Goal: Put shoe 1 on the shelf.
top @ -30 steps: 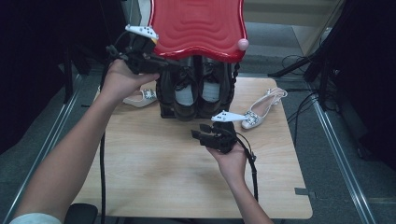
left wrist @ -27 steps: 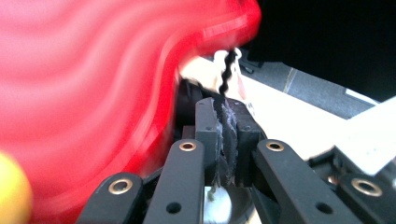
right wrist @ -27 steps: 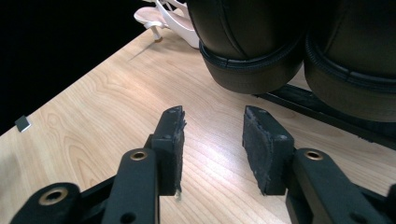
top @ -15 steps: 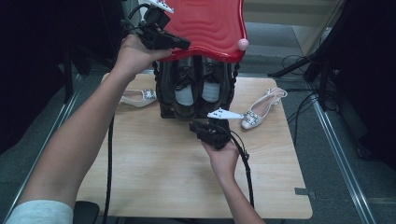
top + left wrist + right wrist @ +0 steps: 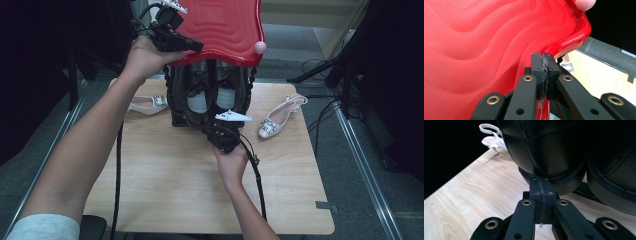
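Observation:
A glossy red wavy lid (image 5: 220, 25) (image 5: 486, 50) hangs raised over a black open rack (image 5: 176, 107) that holds a pair of black leather shoes (image 5: 200, 95) (image 5: 549, 150). My left gripper (image 5: 196, 47) (image 5: 544, 60) is shut on the lid's left front rim, which runs between its jaws; they have just been closing. My right gripper (image 5: 212, 130) (image 5: 541, 185) sits low on the table. Its jaws have just closed pad to pad, tips against the sole edge at one black shoe's toe. I cannot tell whether they pinch anything.
One white slingback shoe (image 5: 277, 117) lies on the wooden table (image 5: 165, 190) to the right of the rack, another (image 5: 147, 104) (image 5: 490, 137) to its left. A pink knob (image 5: 260, 47) sits on the lid's right corner. Dark floor and cables surround the table.
My left hand has lifted up and away with the lid's rim. My right gripper has slid left, up to the front of the black shoes.

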